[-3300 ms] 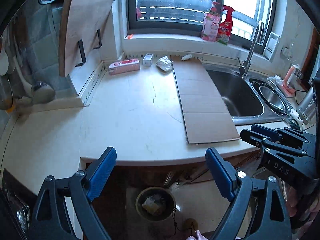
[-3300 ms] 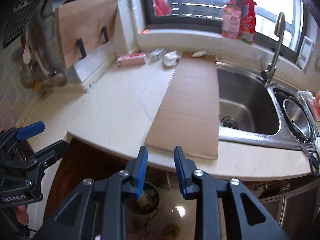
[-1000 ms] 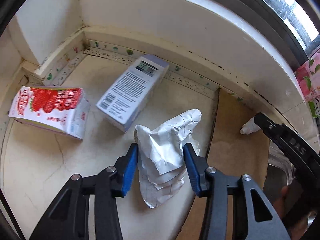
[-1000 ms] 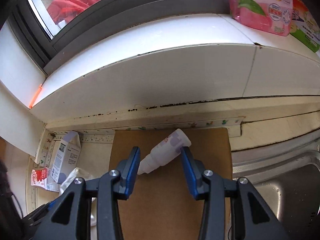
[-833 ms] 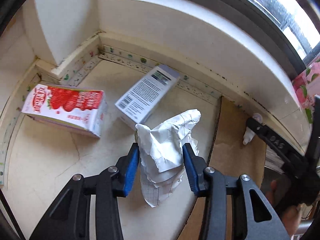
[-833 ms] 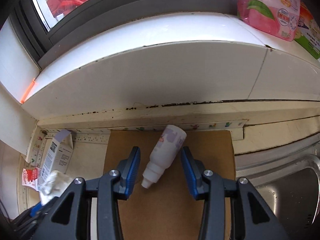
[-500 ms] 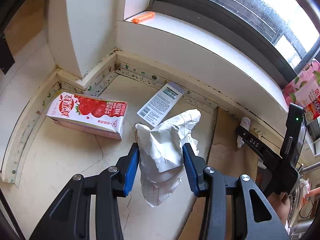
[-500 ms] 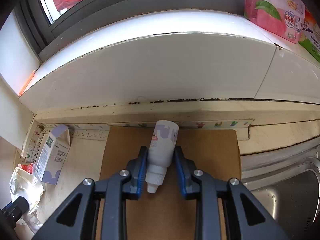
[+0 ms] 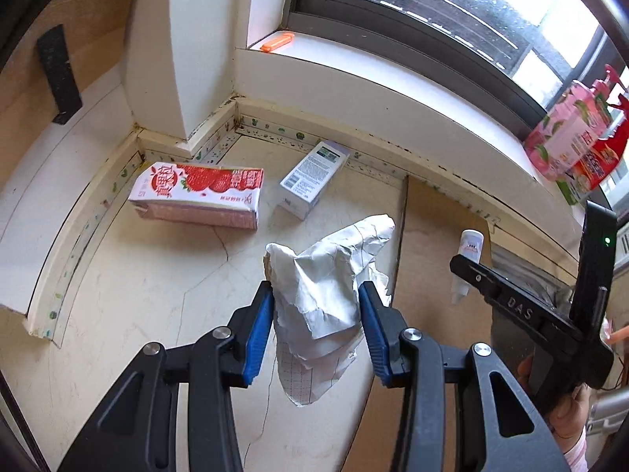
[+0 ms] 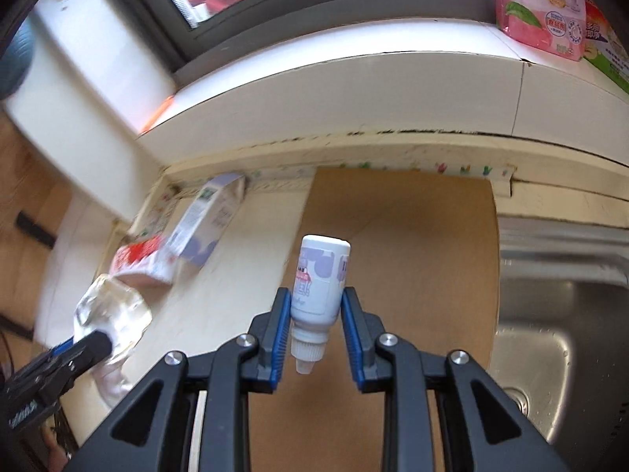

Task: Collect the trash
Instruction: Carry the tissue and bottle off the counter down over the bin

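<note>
My left gripper [image 9: 315,303] is shut on a crumpled white paper [image 9: 326,275] and holds it above the counter. My right gripper [image 10: 315,306] is shut on a small white bottle [image 10: 319,279] with a purple label, cap pointing toward me, lifted over the cardboard sheet [image 10: 412,255]. The bottle [image 9: 469,246] and the right gripper's black frame also show at the right of the left wrist view. The paper [image 10: 112,310] shows blurred at the left of the right wrist view. A strawberry milk carton [image 9: 200,194] and a small white and purple box [image 9: 312,179] lie near the back corner.
The window sill [image 9: 393,78] runs along the back with a pink refill pouch [image 9: 566,137] and an orange item [image 9: 277,41]. A steel sink [image 10: 558,314] lies right of the cardboard. A wooden board [image 9: 47,47] leans at the left wall.
Both grippers have lifted and pulled back from the wall. The right gripper has closed on the bottle and raised it off the cardboard. The left still holds the paper.
</note>
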A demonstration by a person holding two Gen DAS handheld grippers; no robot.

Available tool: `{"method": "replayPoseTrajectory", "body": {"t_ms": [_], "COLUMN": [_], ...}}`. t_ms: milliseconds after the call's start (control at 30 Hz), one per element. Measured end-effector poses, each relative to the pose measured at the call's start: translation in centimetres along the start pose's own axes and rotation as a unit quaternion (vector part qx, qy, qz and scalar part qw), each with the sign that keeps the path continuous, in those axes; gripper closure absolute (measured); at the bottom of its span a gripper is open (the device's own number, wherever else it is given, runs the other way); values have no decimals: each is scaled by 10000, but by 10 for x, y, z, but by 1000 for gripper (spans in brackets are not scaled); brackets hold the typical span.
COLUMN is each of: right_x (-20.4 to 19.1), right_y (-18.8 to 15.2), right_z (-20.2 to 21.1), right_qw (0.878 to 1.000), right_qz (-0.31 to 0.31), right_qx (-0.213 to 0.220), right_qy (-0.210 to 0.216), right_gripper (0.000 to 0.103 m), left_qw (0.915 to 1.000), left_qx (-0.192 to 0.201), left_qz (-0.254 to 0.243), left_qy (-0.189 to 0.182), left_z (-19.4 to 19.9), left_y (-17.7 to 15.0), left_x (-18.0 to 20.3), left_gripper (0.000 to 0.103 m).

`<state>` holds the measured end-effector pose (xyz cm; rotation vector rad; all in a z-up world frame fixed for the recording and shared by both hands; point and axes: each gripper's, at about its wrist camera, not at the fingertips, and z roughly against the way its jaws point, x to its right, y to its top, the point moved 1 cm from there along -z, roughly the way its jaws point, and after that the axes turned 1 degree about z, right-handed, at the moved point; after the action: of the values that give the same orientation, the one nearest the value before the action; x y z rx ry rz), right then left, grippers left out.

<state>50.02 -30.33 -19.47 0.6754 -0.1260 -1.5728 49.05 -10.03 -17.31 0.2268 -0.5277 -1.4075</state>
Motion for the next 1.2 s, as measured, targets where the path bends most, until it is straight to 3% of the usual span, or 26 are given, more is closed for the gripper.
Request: {"method": "replayPoseTrajectory", "body": {"t_ms": [367, 833, 1000, 1200], "right_x": [-66, -132, -149, -168], "right_y": [-87, -230, -276, -319], "right_z": [81, 178, 199, 207], "right_qw": [9985, 9994, 9989, 9991], "right_qz": [330, 122, 52, 202], "right_qx": [-47, 283, 349, 101], "right_qy": [436, -124, -303, -367], "right_gripper": [77, 77, 77, 77], "left_qw": [9995, 9951, 9923, 9892], "left_qx": [80, -57, -227, -521], "left_qz": [-219, -629, -809, -919], "left_qy": [-211, -763, -915, -1018], "left_z": [79, 161, 170, 169], "left_y": [-70, -184, -222, -268], "left_x": [-34, -103, -115, -121], "left_gripper": [61, 61, 61, 61]}}
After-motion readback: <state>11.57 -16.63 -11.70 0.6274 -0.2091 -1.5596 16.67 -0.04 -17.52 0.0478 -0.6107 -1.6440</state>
